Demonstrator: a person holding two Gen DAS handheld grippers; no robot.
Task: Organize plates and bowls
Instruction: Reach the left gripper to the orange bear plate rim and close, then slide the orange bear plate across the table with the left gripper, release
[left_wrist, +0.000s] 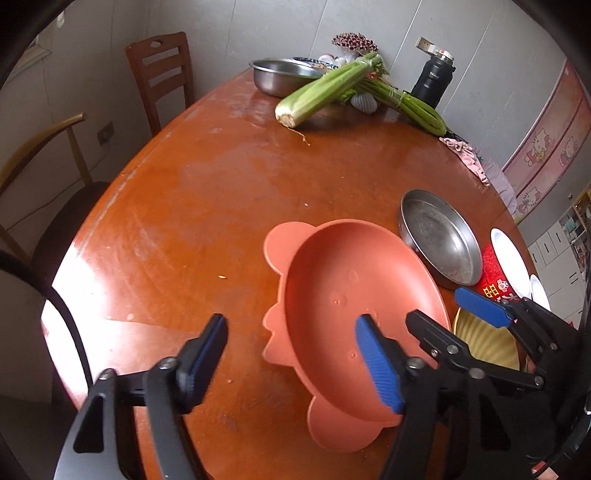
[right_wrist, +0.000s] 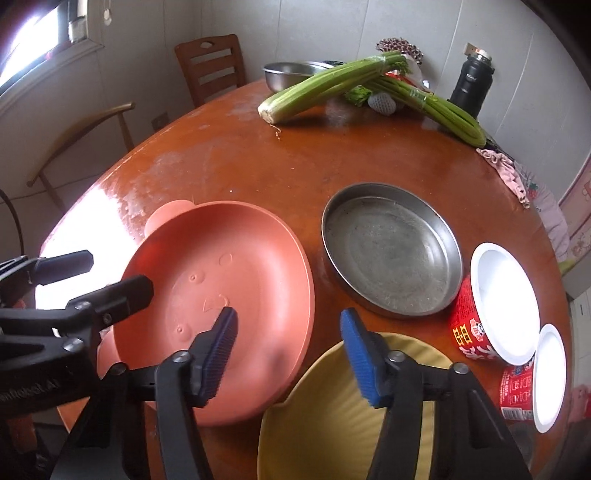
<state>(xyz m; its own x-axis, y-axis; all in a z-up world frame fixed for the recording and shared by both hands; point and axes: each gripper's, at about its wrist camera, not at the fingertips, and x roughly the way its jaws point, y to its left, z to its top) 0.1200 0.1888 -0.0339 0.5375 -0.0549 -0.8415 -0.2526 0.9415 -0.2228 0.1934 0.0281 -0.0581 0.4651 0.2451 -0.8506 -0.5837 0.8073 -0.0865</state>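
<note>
Currently both grippers hang over the near edge of a round, reddish-brown wooden table (right_wrist: 229, 162); its varnish is worn pale in patches and glares white at the left rim.

Left gripper (left_wrist: 291, 363): jaws partly apart, nothing gripped. Its right finger sits over the bowl of the salmon-pink plate (left_wrist: 343, 314); its left finger is over bare wood, so the plate's scalloped near-left rim lies between them, pads not pressing it.

Right gripper (right_wrist: 290, 354): jaws partly apart, nothing held. Left pad is over the pink plate's right rim, right pad over the far rim of the yellow ribbed plate (right_wrist: 332, 417), which lies directly below the gripper. The two plates' rims are close together; touching or not, cannot tell.

Ahead-right of the right gripper: a shallow steel pan (right_wrist: 391, 251), empty, just beside the pink plate. Further right: two red paper cups (right_wrist: 469, 328) tipped over, white insides showing.

Far side of table: celery bunches (right_wrist: 314, 92), a steel bowl (right_wrist: 291, 74), a black flask (right_wrist: 472, 85), a pink cloth (right_wrist: 506, 170) at the right edge.

Room: pale panelled walls, a wooden slat-back chair (right_wrist: 210, 62), a bent-wood chair (right_wrist: 85, 136) to the left, a window (right_wrist: 37, 40) at upper left.
</note>
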